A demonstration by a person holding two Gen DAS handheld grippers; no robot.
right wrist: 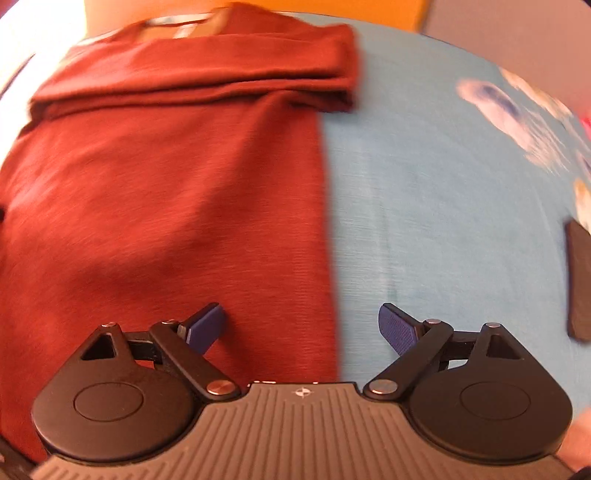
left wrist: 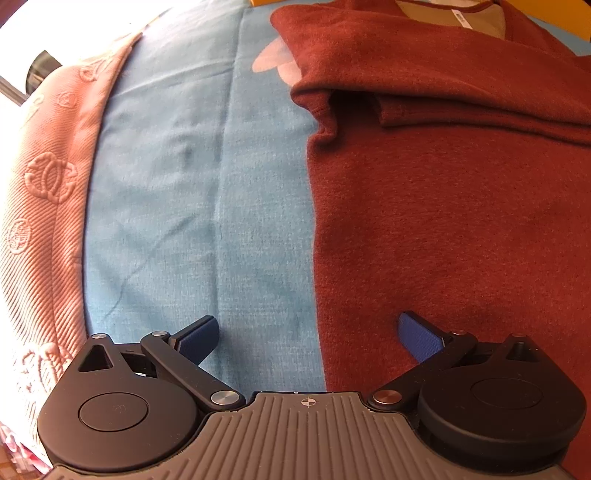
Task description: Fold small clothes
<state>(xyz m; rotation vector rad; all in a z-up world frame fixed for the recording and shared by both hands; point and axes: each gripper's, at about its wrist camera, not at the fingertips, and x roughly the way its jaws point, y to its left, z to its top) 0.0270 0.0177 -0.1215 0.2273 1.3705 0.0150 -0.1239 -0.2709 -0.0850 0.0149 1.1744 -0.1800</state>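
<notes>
A dark red shirt (left wrist: 443,206) lies flat on a light blue sheet (left wrist: 192,206), its sleeves folded in across the chest and its collar at the far end. My left gripper (left wrist: 308,336) is open and empty, straddling the shirt's left edge near the hem. The right wrist view shows the same shirt (right wrist: 166,206) on the sheet (right wrist: 443,221). My right gripper (right wrist: 301,328) is open and empty, straddling the shirt's right edge near the hem. That view is blurred.
A pink embossed quilt (left wrist: 40,206) lies along the left of the sheet. A flat black object (right wrist: 580,284) lies on the sheet at the right. The sheet has white printed patterns (right wrist: 509,114). An orange surface (right wrist: 332,7) stands beyond the collar.
</notes>
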